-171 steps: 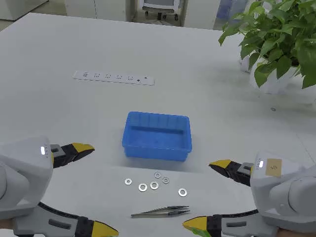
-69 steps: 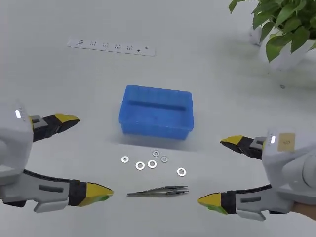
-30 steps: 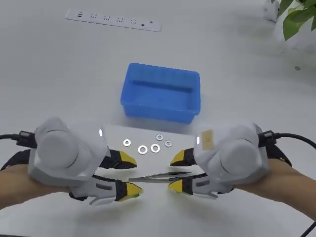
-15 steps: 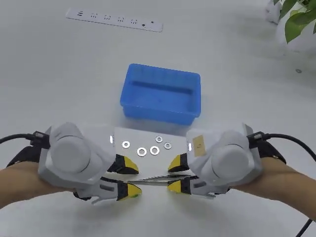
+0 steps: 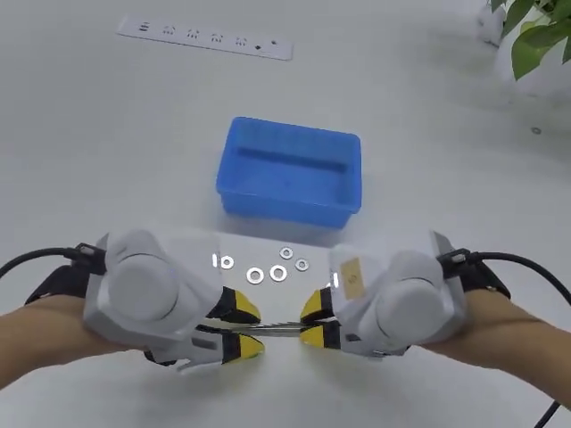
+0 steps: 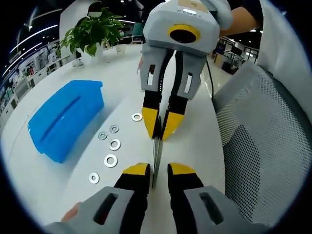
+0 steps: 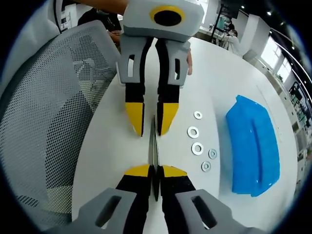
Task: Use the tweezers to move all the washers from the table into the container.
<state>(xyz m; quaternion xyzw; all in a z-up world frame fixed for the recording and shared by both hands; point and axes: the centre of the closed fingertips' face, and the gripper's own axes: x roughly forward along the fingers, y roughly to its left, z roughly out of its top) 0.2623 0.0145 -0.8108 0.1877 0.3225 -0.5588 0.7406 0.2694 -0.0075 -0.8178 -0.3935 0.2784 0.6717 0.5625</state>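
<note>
White table (image 5: 107,134) spreads all around, with a power strip (image 5: 203,37) at the far side and a green plant (image 5: 535,27) in the far corner. A blue container (image 5: 288,178) sits in the middle of the table. Just in front of it lie the washers (image 5: 255,275), little silver rings in a loose bunch on the table top, none in the container.

The head view shows five rings. The left gripper view shows six, and that one more washer (image 6: 137,117) lies just beside the tips of the other gripper.

The tweezers (image 5: 277,328) lie flat on the table, nearer the person than the rings. The two grippers face each other, one at each end of them. The left gripper (image 5: 247,327) has its jaws close together, one on each side of the tweezers. Its own view shows a little space between the jaws and the thin metal. The right gripper (image 5: 311,321) has its jaws pinched onto the tweezers, and its own view shows no space there.

Both gripper views add a grey mesh chair (image 6: 263,136) beside the table, and the left gripper view shows the plant behind the container.
</note>
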